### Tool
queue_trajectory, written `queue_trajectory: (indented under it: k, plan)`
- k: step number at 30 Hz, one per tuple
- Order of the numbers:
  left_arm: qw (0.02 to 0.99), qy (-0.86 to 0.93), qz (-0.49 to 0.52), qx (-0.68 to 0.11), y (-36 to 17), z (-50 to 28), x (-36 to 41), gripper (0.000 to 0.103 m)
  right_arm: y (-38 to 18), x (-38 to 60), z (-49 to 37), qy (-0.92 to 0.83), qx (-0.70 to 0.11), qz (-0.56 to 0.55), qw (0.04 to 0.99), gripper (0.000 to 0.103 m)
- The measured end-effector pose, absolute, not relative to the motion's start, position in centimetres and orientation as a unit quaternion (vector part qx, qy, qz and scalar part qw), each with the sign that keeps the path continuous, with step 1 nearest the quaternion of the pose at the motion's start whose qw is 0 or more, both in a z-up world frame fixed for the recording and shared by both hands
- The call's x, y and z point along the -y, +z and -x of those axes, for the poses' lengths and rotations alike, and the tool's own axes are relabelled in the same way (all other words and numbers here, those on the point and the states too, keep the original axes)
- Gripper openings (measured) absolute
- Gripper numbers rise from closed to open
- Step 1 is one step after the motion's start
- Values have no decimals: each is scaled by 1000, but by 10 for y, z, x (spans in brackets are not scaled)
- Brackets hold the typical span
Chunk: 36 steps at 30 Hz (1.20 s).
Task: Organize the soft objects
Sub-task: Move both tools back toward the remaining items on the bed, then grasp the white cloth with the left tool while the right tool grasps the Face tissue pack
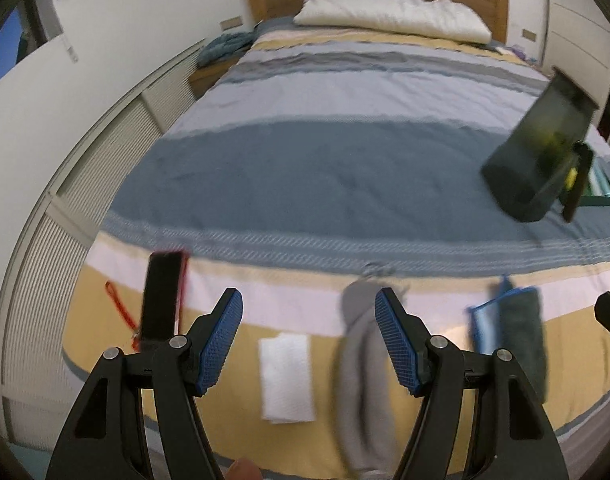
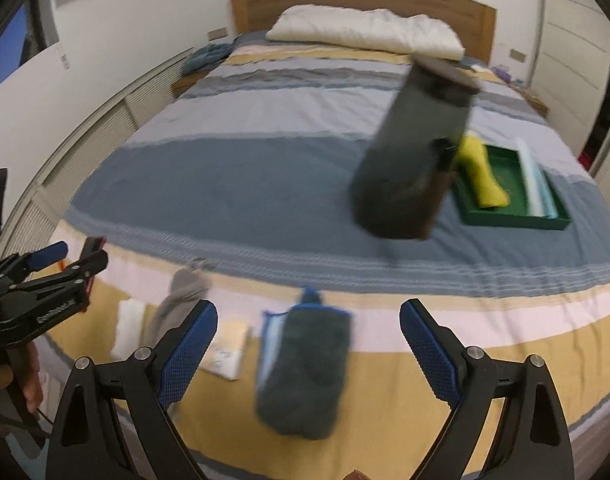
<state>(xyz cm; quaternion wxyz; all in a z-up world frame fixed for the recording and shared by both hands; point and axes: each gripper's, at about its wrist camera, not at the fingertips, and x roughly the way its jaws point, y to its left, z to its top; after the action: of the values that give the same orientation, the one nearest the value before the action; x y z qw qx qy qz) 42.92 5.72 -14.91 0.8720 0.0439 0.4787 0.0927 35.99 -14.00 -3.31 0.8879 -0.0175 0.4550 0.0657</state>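
Note:
On the striped bedspread near the foot of the bed lie a white folded cloth (image 1: 287, 378), a grey sock (image 1: 361, 372) and a dark green towel with blue trim (image 2: 305, 368). The towel also shows in the left wrist view (image 1: 513, 332). My left gripper (image 1: 309, 340) is open above the white cloth and the sock. My right gripper (image 2: 309, 352) is open above the dark towel. A green tray (image 2: 545, 222) at the right holds a yellow cloth (image 2: 483, 176) and a pale blue one (image 2: 539, 184).
A dark tinted bottle (image 2: 413, 152) stands on the bed left of the tray. A black phone in a red case (image 1: 161, 296) and a red strap (image 1: 119, 308) lie at the left. A small booklet (image 2: 227, 354) lies by the sock. A pillow (image 1: 393, 16) is at the headboard.

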Motion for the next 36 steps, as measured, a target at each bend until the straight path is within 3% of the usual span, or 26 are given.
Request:
queue_trajectory:
  k: [11,36]
  plan:
    - [853,109,-26,-510,-188,-412,-107,63,-76,75,-372,98,-489,21,867,91]
    - [842,99,-13,-530,-220,-408,-95,63,-138,110,-384,50,-527,20,848,88]
